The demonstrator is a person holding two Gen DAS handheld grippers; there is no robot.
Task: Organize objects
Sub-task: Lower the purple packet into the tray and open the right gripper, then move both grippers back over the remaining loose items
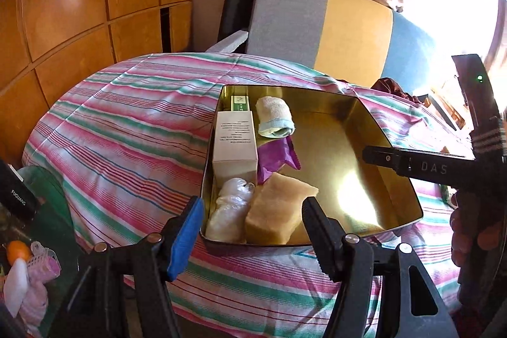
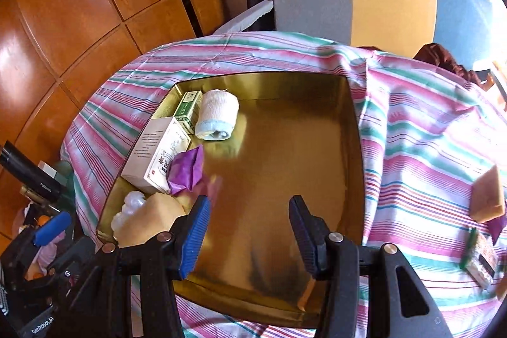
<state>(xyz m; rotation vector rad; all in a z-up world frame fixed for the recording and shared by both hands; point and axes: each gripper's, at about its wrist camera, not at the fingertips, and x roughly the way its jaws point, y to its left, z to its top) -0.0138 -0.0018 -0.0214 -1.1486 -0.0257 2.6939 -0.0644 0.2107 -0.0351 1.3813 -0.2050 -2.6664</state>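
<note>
Left gripper [image 1: 253,230] at bottom centre of its view, fingers spread apart, nothing between them, hovering at the near left corner of the tin [image 1: 396,148]. Right gripper [image 2: 250,236] at bottom centre of its own view, fingers likewise apart and bare, above the tin's gold floor; also seen at the right edge of the left view, reaching over the tin's right rim.

Tin in mid-frame on the striped cloth [image 1: 126,132]. Along its left side, from far to near: green box [image 1: 240,103], white box [image 1: 235,144], clear bag [image 1: 229,216]. Beside these: rolled towel [image 1: 274,117] next to the green box, purple packet [image 1: 275,159] against the white box, tan sponge [image 1: 279,211] touching the bag.

Outside the tin, at the right edge of the right view: second sponge [image 2: 488,198] on the cloth, small packs [image 2: 480,255] lower down.

Chair [image 1: 320,27] behind, upper centre; wood panels [image 1: 79,5] upper left.
</note>
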